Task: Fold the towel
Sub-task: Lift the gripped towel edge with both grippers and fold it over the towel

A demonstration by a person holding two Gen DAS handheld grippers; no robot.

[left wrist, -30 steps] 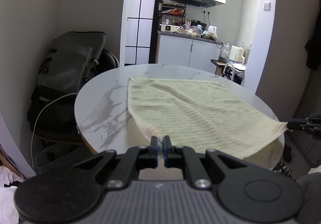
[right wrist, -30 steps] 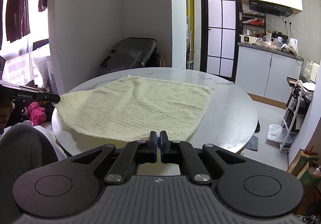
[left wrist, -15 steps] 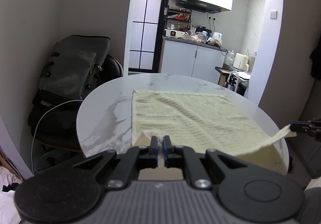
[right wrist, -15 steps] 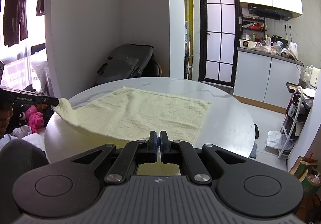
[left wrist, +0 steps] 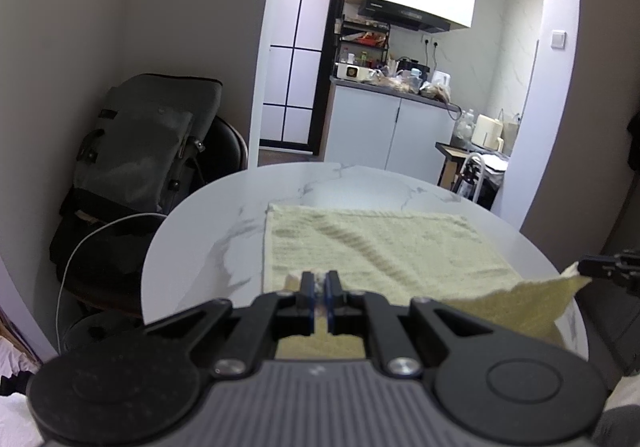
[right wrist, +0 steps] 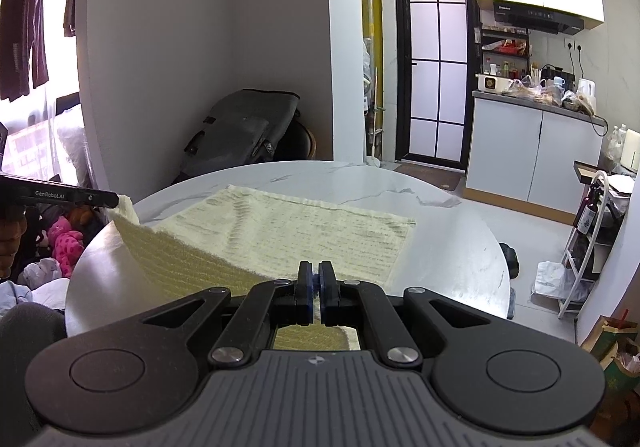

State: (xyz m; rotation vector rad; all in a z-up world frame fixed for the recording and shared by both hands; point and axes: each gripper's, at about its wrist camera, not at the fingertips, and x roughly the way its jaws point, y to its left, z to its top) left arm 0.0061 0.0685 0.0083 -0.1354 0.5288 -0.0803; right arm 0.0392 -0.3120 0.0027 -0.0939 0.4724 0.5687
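A: Towel point(left wrist: 380, 247), pale yellow-green, ribbed, lies on the round marble table point(left wrist: 208, 243). Far half is flat. Near edge is off the surface, raised at both near corners.

B: Who holds what?

A: Left gripper point(left wrist: 319, 289) is clamped on the near left corner, a bit of cloth pokes up between the blue pads. Right gripper point(right wrist: 315, 287) is clamped on the near right corner, cloth shows under its jaws. Both sets of fingers are together on fabric, no gap.

B: Cross-check from the other cams?

A: Yes. In the left view the right gripper's tip pinches a corner at the right edge. In the right view the left gripper's tip pinches the raised corner at the left, with the near edge sagging between the 2 grips.

B: Why held that way?

A: Judgement: 2 corner pinches keep the near edge spread so it can go over to the far edge for fold 1. Far edge staying flat on the table anchors the cloth.

B: Progress?

A: Early, no fold is laid yet. Next needs both corners carried level and together toward the far corners.

B: Risks?

A: Sag in the middle may bunch or crease. Uneven travel would skew the edges. Thin pinch could slip.

B: Clutter?

A: Backpack point(left wrist: 148, 139) on a chair beyond the table, well apart. Table holds only the towel.
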